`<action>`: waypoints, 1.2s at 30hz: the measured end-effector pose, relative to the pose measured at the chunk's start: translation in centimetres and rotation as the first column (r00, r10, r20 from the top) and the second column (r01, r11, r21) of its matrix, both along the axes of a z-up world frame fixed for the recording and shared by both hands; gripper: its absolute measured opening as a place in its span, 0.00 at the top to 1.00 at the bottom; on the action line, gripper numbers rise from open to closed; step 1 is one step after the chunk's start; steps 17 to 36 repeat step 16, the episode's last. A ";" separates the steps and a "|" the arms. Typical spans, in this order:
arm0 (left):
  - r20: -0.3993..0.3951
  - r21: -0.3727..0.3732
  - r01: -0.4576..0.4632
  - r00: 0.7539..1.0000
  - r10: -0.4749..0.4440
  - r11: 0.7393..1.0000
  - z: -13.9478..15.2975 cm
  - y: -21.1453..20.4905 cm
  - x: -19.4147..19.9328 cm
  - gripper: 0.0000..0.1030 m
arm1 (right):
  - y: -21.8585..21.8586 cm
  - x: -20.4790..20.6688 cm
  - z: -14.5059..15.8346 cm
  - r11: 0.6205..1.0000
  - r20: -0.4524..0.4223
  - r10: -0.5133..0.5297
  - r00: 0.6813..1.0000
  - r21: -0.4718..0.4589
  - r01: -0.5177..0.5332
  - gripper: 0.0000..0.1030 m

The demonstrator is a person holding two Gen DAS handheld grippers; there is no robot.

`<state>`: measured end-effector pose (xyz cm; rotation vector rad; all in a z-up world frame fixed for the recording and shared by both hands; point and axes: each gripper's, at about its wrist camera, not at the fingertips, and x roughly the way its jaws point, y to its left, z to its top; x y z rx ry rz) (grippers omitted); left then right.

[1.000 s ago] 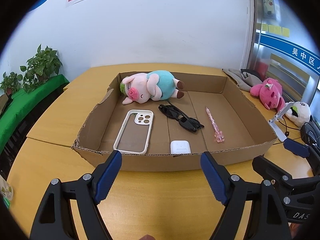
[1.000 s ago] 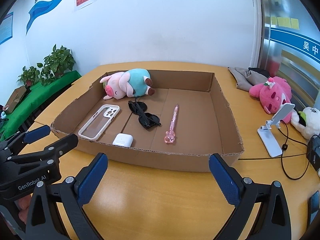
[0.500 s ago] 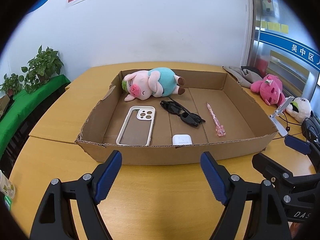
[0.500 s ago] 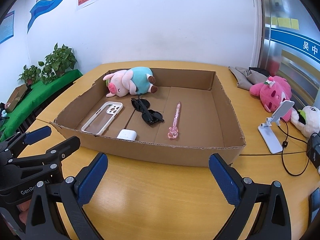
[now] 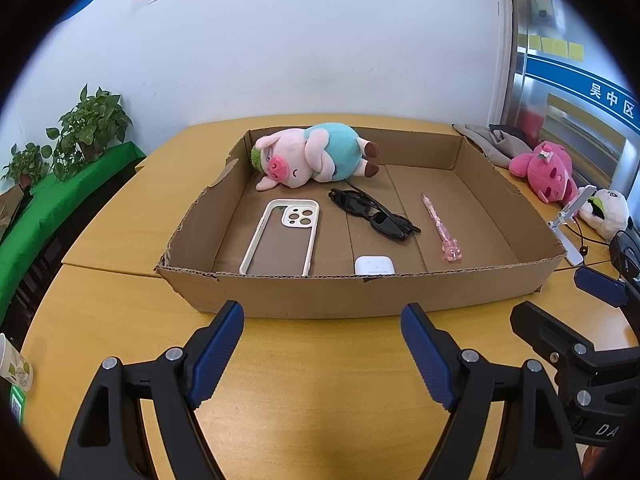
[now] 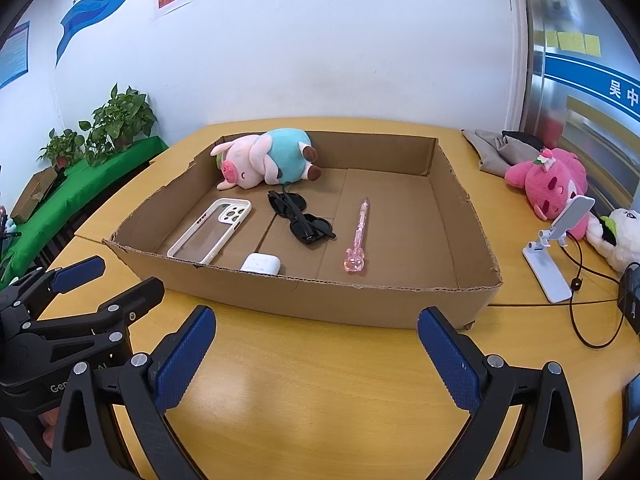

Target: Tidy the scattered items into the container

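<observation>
Only the left view shows a paper cup.

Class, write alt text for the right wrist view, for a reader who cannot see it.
A shallow cardboard box on a wooden table holds a plush pig, phone case, sunglasses, white earbud case and pink pen. The right gripper in front is open and empty.

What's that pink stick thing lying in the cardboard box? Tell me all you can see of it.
It looks like a novelty pen, of clear pink plastic, thin, with a chunky animal-shaped knob at the near end and a narrow tip pointing toward the far wall. It lies flat on the floor of the cardboard box, right of the sunglasses and apart from them. Nothing touches it but the box floor.
</observation>
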<state>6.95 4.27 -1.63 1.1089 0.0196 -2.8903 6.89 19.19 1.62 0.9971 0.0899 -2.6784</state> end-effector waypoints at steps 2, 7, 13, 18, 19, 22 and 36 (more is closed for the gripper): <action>0.006 0.001 0.001 1.000 -0.001 1.000 -0.2 0.1 0.0 0.22 | 0.1 0.1 -0.2 1.000 0.004 -0.002 1.000 0.003 0.002 0.00; 0.014 -0.003 0.012 1.000 -0.012 1.000 -0.5 0.4 0.1 0.22 | 0.5 0.1 -0.4 1.000 0.008 -0.013 1.000 0.003 0.013 0.00; 0.007 -0.034 -0.002 1.000 0.002 0.999 -0.6 0.4 0.4 0.22 | 0.4 0.1 -0.8 1.000 0.012 -0.014 1.000 -0.010 0.014 0.00; -0.012 -0.065 -0.009 1.000 0.008 0.998 -0.5 0.7 0.7 0.22 | 0.2 0.3 -1.0 1.000 0.012 -0.006 1.000 -0.002 0.007 0.00; -0.012 -0.065 -0.009 1.000 0.008 0.998 -0.5 0.7 0.7 0.22 | 0.2 0.3 -1.0 1.000 0.012 -0.006 1.000 -0.002 0.007 0.00; -0.012 -0.065 -0.009 1.000 0.008 0.998 -0.5 0.7 0.7 0.22 | 0.2 0.3 -1.0 1.000 0.012 -0.006 1.000 -0.002 0.007 0.00; -0.012 -0.065 -0.009 1.000 0.008 0.998 -0.5 0.7 0.7 0.22 | 0.2 0.3 -1.0 1.000 0.012 -0.006 1.000 -0.002 0.007 0.00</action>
